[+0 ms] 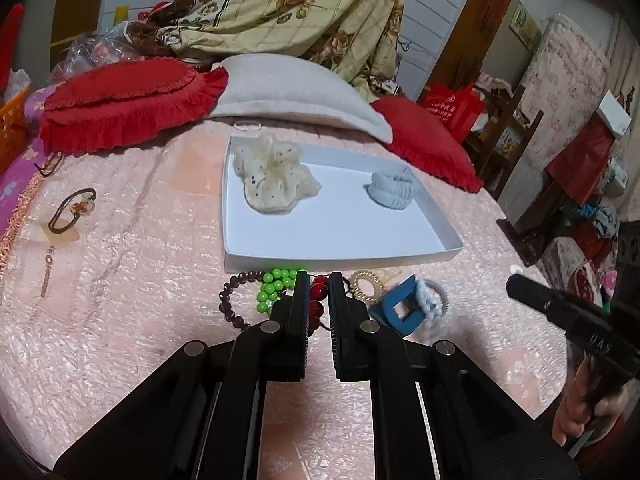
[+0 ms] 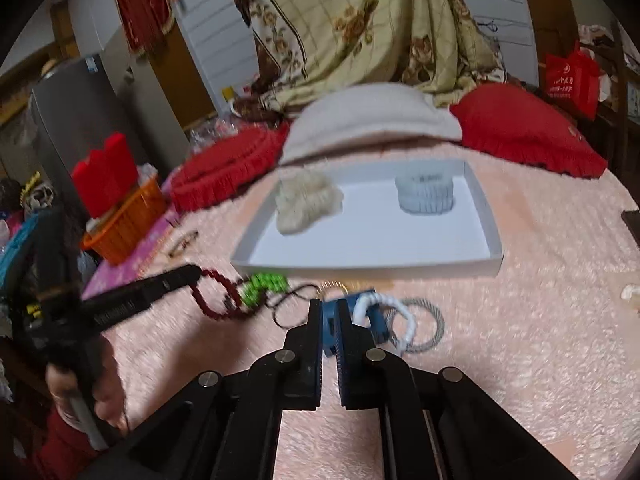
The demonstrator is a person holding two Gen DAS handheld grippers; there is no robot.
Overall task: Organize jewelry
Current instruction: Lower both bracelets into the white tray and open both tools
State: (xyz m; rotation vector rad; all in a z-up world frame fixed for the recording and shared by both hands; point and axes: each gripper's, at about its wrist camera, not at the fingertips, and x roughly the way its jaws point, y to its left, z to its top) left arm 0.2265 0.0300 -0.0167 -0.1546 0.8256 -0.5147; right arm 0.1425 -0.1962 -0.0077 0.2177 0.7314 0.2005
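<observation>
White tray [image 1: 344,256]: front half of floor bare, cream scrunchie [image 1: 276,178] and blue scrunchie [image 1: 394,190] at the back. Jewelry heap [image 1: 320,296] crowds its front wall. Pink bedspread [image 1: 120,280] left of the tray lies open; pillows [image 1: 292,92] block behind.

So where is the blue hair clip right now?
The blue hair clip lies on the pink blanket before the white tray, between the right gripper fingers, beside the white coil tie.

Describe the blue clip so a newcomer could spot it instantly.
Start at the white tray on the pink bedspread; just below its near edge lies a clutter of bracelets. The blue clip sits right of the red beads: the only flat, angular piece, with a square hole.
</observation>
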